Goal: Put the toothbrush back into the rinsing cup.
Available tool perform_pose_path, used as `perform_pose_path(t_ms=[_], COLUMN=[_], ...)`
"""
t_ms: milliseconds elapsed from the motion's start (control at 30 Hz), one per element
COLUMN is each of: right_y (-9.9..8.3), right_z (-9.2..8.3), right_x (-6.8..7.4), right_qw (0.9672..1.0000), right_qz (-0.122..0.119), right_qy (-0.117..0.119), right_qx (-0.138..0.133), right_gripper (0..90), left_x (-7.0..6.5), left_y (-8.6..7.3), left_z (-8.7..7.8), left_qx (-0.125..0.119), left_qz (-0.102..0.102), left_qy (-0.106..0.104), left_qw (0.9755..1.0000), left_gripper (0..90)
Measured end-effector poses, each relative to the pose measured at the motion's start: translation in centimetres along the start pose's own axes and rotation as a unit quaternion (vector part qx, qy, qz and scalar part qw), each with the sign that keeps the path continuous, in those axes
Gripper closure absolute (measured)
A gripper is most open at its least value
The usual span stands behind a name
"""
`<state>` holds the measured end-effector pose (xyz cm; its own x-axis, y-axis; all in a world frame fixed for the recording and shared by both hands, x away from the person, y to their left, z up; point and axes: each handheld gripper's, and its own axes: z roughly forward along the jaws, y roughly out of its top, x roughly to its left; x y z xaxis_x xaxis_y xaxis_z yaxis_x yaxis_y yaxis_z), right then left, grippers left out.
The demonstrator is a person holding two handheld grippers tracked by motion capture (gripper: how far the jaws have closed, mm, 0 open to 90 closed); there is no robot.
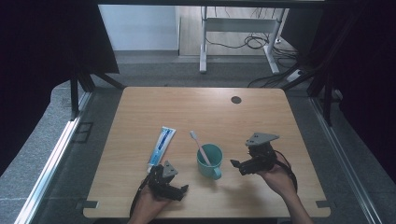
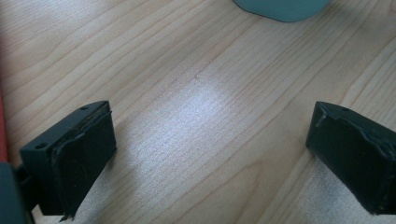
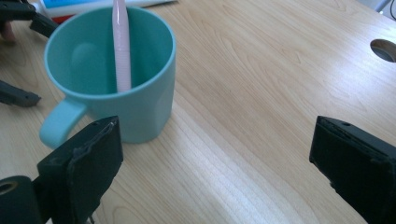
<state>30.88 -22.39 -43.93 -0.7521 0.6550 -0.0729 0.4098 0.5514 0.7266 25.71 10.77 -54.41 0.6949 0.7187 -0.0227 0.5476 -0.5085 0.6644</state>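
Pale wood table (image 1: 261, 116) on grey floor (image 1: 154, 70); each hand-held gripper, left (image 1: 183, 190) and right (image 1: 235, 163), gapes wide, empty.

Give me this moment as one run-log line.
left gripper: open, empty, near toothpaste tube | right gripper: open, empty, beside teal mug | pink toothbrush: standing in mug | table: wood
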Motion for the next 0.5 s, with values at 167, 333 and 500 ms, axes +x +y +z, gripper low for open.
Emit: perform_pose_path(t_ms=[167,333,500], right_y=[-1.0,-1.6,-2.7], right_z=[-0.1,0.0,0.3], right_x=[0.3,0.3,0.4], right_qw=[1.0000,1.0000,0.9999], right_qz=[0.000,0.005,0.014], right_qy=[-0.006,-0.007,-0.006], right_qx=[0.000,-0.001,-0.003], right_gripper=[2.7,2.7,2.7], left_x=[0.0,0.0,0.0], left_y=[0.0,0.0,0.0], left_z=[0.0,0.0,0.0], left_qx=[0.000,0.000,0.000], left_qz=[0.000,0.000,0.000], left_qy=[0.000,0.000,0.000], left_qw=[1.0000,1.0000,1.0000], left_gripper=[1.5,1.5,1.5])
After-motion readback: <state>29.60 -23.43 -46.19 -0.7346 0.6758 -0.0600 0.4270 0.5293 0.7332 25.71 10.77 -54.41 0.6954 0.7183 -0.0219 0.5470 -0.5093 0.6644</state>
